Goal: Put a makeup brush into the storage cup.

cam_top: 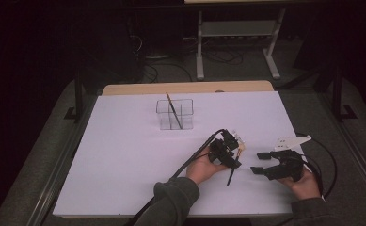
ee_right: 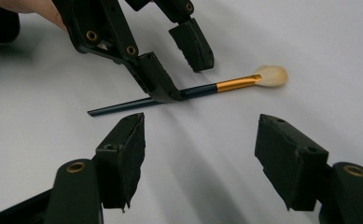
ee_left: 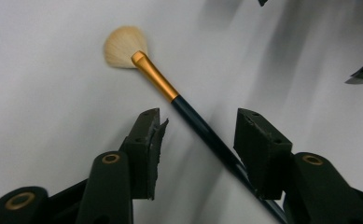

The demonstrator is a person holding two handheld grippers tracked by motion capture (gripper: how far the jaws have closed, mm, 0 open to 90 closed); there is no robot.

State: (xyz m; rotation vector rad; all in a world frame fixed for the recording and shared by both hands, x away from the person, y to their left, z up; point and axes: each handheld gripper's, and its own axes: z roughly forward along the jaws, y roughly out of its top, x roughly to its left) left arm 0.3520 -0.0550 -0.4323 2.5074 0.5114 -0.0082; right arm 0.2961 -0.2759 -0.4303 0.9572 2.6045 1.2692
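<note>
A makeup brush (ee_left: 170, 91) lies flat on the white table (cam_top: 124, 150), with pale fanned bristles, a gold collar and a long dark handle. In the left gripper view the handle runs up between the two black jaws of the left gripper (ee_left: 198, 135), nearer the right-hand jaw, and the bristles lie beyond the jaw tips, up and to the left. The jaws stand wide apart with a clear gap on both sides of the handle, so they straddle the brush without clamping it. In the right gripper view the brush (ee_right: 202, 91) lies crosswise beyond the right gripper (ee_right: 200, 149), bristles to the right and handle tip to the left, with the left gripper (ee_right: 177, 63) coming down over its middle from above. The right gripper's own jaws are also spread wide with nothing between them, and sit just short of the brush. In the high view the left gripper (cam_top: 225, 153) and right gripper (cam_top: 265, 162) sit side by side, each in a hand. Farther off, beyond both grippers, stands a clear divided box (cam_top: 174, 114) with a thin stick (cam_top: 173, 110) leaning in it.
</note>
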